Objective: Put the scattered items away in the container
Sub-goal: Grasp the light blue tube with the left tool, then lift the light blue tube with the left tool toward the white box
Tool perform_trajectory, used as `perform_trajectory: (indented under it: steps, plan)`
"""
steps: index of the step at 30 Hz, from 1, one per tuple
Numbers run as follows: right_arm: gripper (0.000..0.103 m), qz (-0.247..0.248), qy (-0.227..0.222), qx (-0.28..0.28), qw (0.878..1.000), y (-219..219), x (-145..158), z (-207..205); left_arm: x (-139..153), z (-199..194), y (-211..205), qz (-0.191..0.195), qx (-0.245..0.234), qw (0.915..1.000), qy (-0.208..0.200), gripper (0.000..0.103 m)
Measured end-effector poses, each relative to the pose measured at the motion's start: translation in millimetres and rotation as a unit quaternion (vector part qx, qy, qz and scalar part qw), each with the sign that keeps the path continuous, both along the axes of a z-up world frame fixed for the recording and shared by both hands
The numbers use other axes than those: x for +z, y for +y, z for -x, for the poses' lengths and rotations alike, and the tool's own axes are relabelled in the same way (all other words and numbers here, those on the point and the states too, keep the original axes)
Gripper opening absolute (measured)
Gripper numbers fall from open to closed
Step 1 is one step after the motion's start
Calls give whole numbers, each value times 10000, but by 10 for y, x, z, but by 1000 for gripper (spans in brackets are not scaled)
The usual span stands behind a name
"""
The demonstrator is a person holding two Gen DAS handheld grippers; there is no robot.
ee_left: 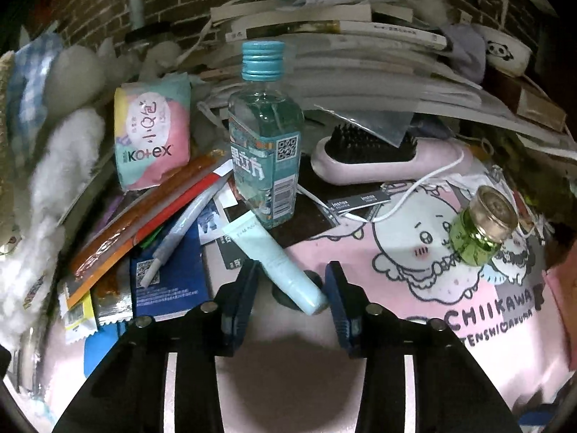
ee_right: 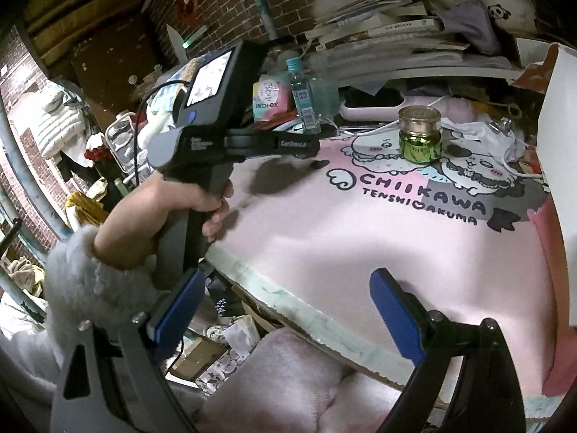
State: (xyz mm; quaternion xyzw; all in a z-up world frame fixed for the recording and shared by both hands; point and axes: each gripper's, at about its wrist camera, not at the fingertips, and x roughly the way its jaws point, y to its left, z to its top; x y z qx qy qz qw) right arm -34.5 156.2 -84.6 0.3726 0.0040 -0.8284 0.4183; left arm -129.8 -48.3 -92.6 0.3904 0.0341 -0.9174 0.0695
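Left claw (ee_left: 291, 281) is spread, fingers not pinching anything. A pale blue tube (ee_left: 276, 258) lies flat on the desk between the two blue fingers, its cap end nearly touching the right finger, its flat crimped end pointing away toward the back-left, at the base of the upright bottle (ee_left: 266, 137). I cannot tell whether either finger is actually in contact with the tube.

Long axis of the tube: diagonal, from near-right to far-left, so it crosses the claw's opening at a slant, not square to it. I judge that closing now would catch the cap end only; a slight twist of my left wrist to square the fingers across the tube body looks safer.

Left claw is plainly the nearer one. Right claw (ee_right: 288, 310) is also spread and holds nothing; it hangs off the near edge of the desk, well apart from the clutter.

Other loose items: green jar (ee_left: 479, 231) standing on the pink mat (ee_left: 468, 306) toward the right; sachets (ee_left: 144, 231) and a pad packet (ee_left: 153, 140) heaped at the back-left.

Container: not identifiable in either view.

Risk, as I judge it: tube may roll or skid out when the fingers close.
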Motion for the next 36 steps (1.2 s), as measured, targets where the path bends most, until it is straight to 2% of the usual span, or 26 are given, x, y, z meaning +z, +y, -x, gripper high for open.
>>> perform_trajectory:
  steps: [8, 9, 13, 26, 31, 36]
  plan:
    - [92, 18, -36, -21, 10000, 18, -16, -21, 42, -219, 53, 105, -147, 9997, 140, 17]
    - [92, 21, -43, -20, 10000, 20, -16, -24, 50, -244, 65, 96, -192, 9996, 165, 9]
    - [92, 34, -67, -27, 10000, 38, -22, -11, 20, -313, 176, 85, -446, 9989, 89, 10]
    - [92, 125, -171, -95, 9997, 102, -47, -2, 12, -469, 208, -97, -624, 9977, 254, 10]
    - [92, 104, -127, -142, 9998, 98, -52, -2, 111, -539, 251, -145, -697, 9966, 406, 10]
    - [92, 88, -98, -273, 9995, 126, -68, 21, 20, -495, 302, -88, -765, 9968, 199, 10]
